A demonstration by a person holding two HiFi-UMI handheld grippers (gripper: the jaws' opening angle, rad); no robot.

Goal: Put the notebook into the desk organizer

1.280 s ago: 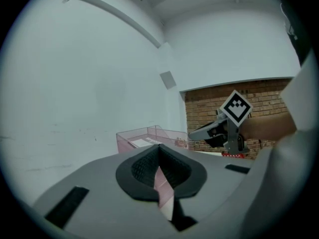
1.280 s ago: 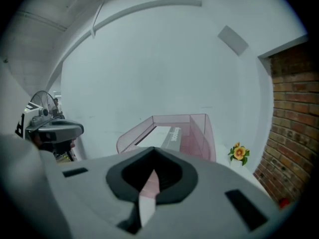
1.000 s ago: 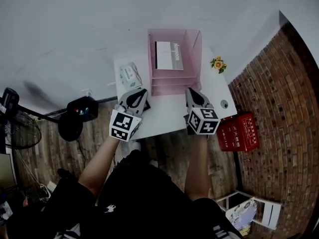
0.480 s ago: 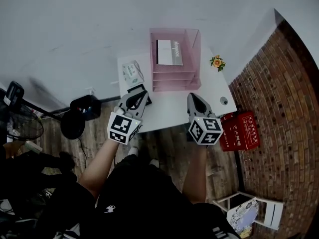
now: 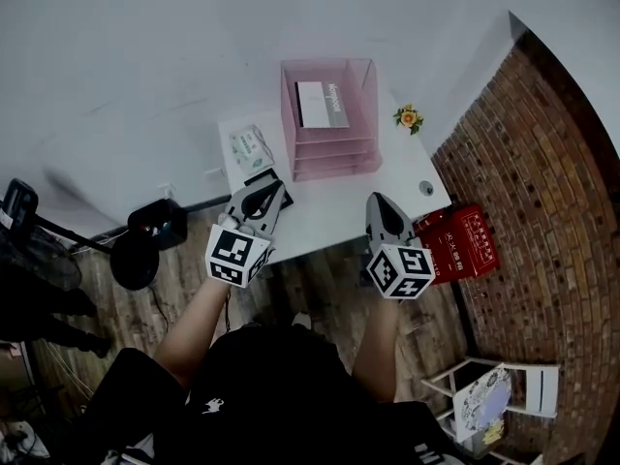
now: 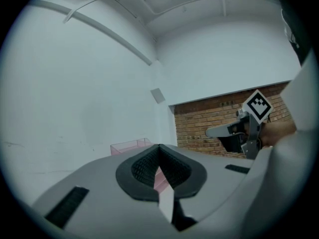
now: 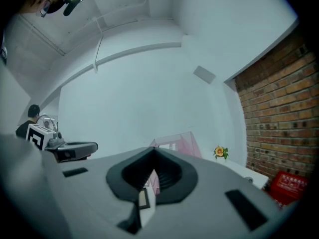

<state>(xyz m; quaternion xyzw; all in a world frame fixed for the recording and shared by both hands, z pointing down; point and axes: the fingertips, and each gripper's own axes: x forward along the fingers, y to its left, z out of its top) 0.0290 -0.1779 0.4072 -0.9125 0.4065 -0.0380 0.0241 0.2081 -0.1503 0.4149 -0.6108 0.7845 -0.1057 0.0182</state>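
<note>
The pink see-through desk organizer [image 5: 329, 124] stands at the back of the white table [image 5: 329, 206]. The notebook [image 5: 323, 105], with a grey and white cover, lies flat in its top tier. Both grippers are held over the table's front edge, well short of the organizer. My left gripper [image 5: 275, 187] is shut and holds nothing; its closed jaws [image 6: 158, 147] point toward the organizer [image 6: 130, 146]. My right gripper [image 5: 375, 200] is also shut and holds nothing [image 7: 153, 151], with the organizer [image 7: 174, 142] straight ahead of it.
A tissue pack [image 5: 250, 148] and a flat black item [image 5: 263, 176] lie on the table's left part. A small flower [image 5: 407, 117] stands at the back right. A red box [image 5: 463, 245] sits on the floor beside the brick wall, a black stool [image 5: 136, 255] to the left.
Both grippers have drawn back from the organizer toward the table's front edge, the right one farther. The notebook stays in the top tier.
</note>
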